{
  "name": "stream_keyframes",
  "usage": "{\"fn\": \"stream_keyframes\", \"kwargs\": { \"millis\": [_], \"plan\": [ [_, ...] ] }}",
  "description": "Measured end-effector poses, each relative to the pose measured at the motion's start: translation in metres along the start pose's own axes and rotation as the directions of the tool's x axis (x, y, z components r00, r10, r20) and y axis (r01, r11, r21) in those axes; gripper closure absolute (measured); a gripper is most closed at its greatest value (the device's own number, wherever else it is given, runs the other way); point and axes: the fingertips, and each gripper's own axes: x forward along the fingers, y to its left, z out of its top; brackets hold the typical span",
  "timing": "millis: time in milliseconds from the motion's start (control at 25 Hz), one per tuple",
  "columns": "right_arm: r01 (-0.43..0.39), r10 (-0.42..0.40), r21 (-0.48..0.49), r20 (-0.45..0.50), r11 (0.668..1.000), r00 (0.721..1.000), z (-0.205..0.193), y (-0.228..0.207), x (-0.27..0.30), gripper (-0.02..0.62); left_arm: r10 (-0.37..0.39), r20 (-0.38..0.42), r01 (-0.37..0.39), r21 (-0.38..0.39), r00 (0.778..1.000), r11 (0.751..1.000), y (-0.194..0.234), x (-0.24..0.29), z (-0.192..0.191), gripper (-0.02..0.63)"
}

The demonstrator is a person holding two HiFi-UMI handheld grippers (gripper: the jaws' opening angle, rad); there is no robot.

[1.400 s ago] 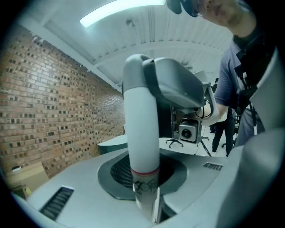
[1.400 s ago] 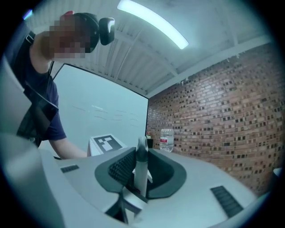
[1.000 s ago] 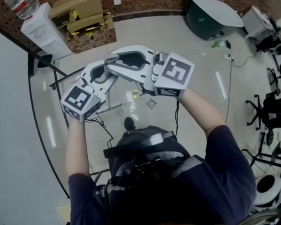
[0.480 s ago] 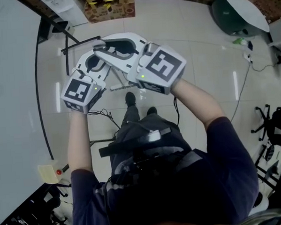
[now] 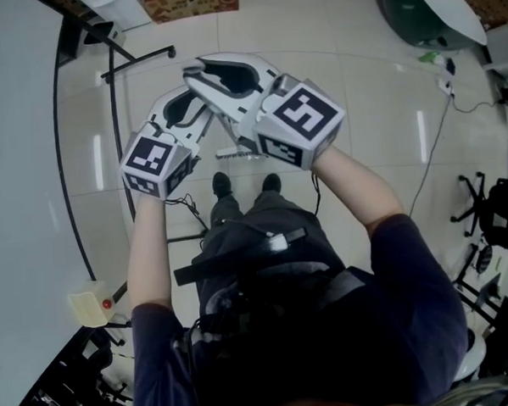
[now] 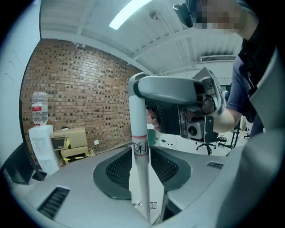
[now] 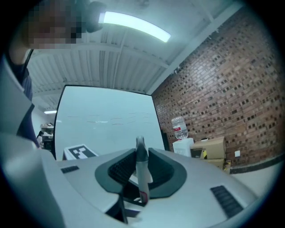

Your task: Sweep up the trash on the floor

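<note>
- Head view shows you standing on the pale tiled floor (image 5: 358,82), with the left gripper (image 5: 197,116) and right gripper (image 5: 198,73) close together in front of your chest. Your shoes (image 5: 244,184) have come into sight just below them.
- Far below the left gripper, beside the foot of the white broom handle (image 6: 139,133), the trash (image 6: 153,205) lies as small scraps on the floor. It showed under the grippers in the head view a second ago and no longer does.
- Left gripper view: the jaws have just been opening a little, with the handle upright between them. The pads look to rest against it in a slackened pinch.
- Right gripper view: the jaws pinch the handle's top end, just above the left gripper, unchanged.
- You are likely resettling your hold, and the sweeping remains to do.
</note>
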Motion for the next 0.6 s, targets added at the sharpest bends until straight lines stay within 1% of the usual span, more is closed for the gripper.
{"fn": "stream_keyframes", "kwargs": {
  "millis": [80, 160, 200, 240, 360, 480, 600],
  "plan": [
    [0.045, -0.045, 0.035, -0.005, 0.998, 0.999, -0.007, -0.009, 0.001, 0.494, -0.024, 0.003, 0.024, 0.002, 1.000, 1.000, 0.001, 0.006, -0.015, 0.474],
    [0.101, -0.100, 0.037, -0.023, 0.994, 0.995, -0.016, -0.014, 0.006, 0.494, -0.052, 0.009, 0.051, 0.014, 0.999, 0.999, 0.005, 0.011, -0.026, 0.474],
    [0.128, -0.127, 0.037, -0.034, 0.991, 0.991, -0.020, -0.015, 0.008, 0.494, -0.071, 0.015, 0.070, 0.015, 0.997, 0.997, 0.007, 0.012, -0.030, 0.490],
    [0.154, -0.153, 0.037, -0.044, 0.987, 0.987, -0.025, -0.016, 0.009, 0.494, -0.097, 0.023, 0.096, 0.011, 0.995, 0.995, 0.008, 0.013, -0.034, 0.509],
    [0.224, -0.221, 0.052, -0.058, 0.973, 0.973, -0.042, -0.018, 0.017, 0.494, -0.184, 0.031, 0.185, -0.021, 0.982, 0.983, 0.016, 0.014, -0.051, 0.511],
    [0.299, -0.293, 0.080, -0.079, 0.951, 0.953, -0.063, -0.026, 0.029, 0.492, -0.238, -0.001, 0.238, -0.033, 0.971, 0.971, 0.031, 0.018, -0.073, 0.511],
    [0.376, -0.369, 0.108, -0.085, 0.920, 0.926, -0.083, -0.040, 0.042, 0.492, -0.273, -0.020, 0.272, -0.053, 0.962, 0.961, 0.052, 0.027, -0.093, 0.509]
  ]
}}
